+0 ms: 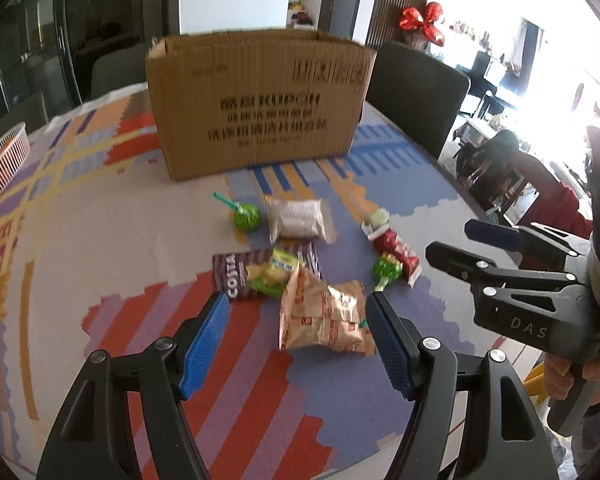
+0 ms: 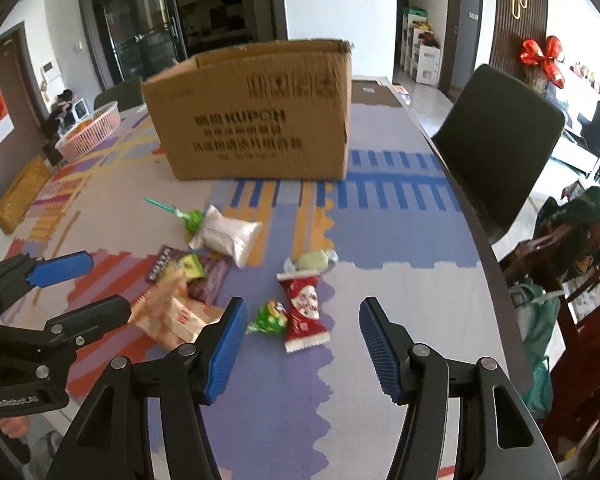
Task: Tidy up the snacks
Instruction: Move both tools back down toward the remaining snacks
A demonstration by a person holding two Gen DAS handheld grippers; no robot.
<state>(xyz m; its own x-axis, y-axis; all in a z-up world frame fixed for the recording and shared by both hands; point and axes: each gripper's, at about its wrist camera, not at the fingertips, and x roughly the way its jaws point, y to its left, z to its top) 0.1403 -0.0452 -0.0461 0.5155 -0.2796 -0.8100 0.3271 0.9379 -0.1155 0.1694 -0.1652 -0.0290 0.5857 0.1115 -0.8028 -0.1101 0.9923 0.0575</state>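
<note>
Evidently nothing is picked up yet: both claws hover over the table (image 1: 100,240) with their blue pads spread wide and nothing between them. The left claw (image 1: 296,336) hangs just short of the snack pile, so the crinkled tan packet (image 1: 324,318) lies almost between its fingertips, a likely first grab. The right claw (image 2: 300,344) is also open, with the red wrapper (image 2: 306,310) and a green lollipop (image 2: 270,318) just ahead of its left pad; my guess is that it is lined up for one of those.

Beyond both claws, well past the snacks, stands the cardboard box (image 1: 256,108), upright and open at the top, with dark print on its front. It is probably the place the snacks go, set there so either claw can reach over the pile into it.

The snacks are scattered loosely, some overlapping. Just ahead of the left claw a dark purple sachet (image 1: 236,270) lies flat with a yellow-green packet (image 1: 274,274) on top of it and the tan packet touching that. Farther ahead are a white pillow-shaped pack (image 1: 298,218) and, beside it to the left, a second green lollipop (image 1: 246,216) with a teal stick. A pale green candy (image 2: 314,260) lies just beyond the red wrapper. All are small, light and crinkly, so they may slide when pinched.

A pink basket (image 2: 92,132) sits far off to the left.
</note>
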